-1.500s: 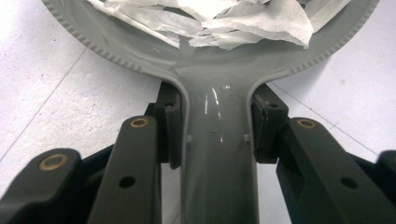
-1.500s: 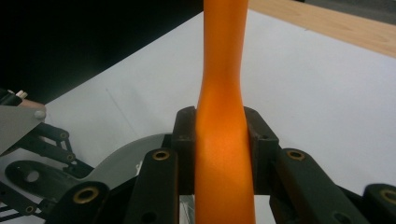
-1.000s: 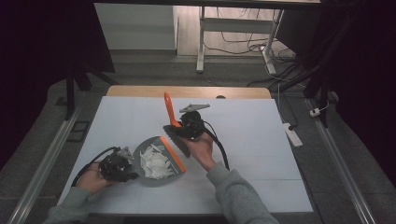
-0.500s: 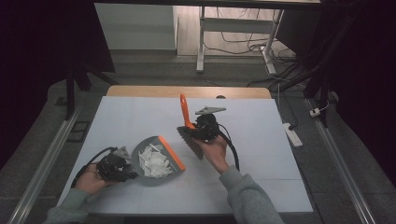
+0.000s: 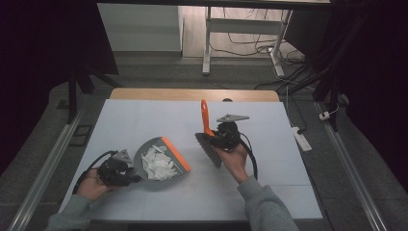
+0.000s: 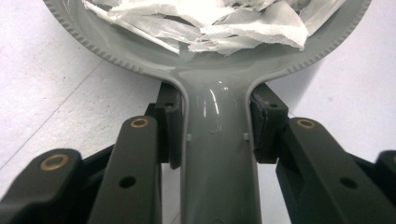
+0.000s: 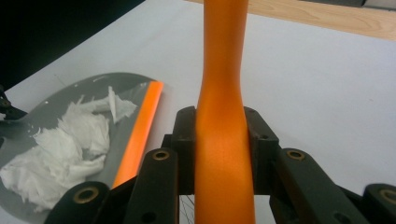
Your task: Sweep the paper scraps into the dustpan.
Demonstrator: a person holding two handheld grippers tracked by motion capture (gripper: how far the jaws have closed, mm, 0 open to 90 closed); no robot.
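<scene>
A grey dustpan (image 5: 159,161) with an orange lip lies on the white table, holding a heap of white paper scraps (image 5: 157,162). My left gripper (image 5: 126,171) is shut on the dustpan's handle (image 6: 217,154), its pads pressed on both sides, with the paper scraps (image 6: 210,18) just ahead. My right gripper (image 5: 217,137) is shut on the orange handle (image 7: 223,116) of a hand brush (image 5: 208,137), whose dark bristles hang down to the right of the pan. In the right gripper view the dustpan (image 7: 65,140) lies at lower left.
The white table (image 5: 269,159) has a wooden strip along its far edge. A white power strip (image 5: 300,137) lies on the floor off the table's right side. A metal stand and cables are beyond the table.
My right hand has carried the brush to the right, away from the dustpan, with the handle now nearly upright. The left hand and the dustpan have stayed put.
</scene>
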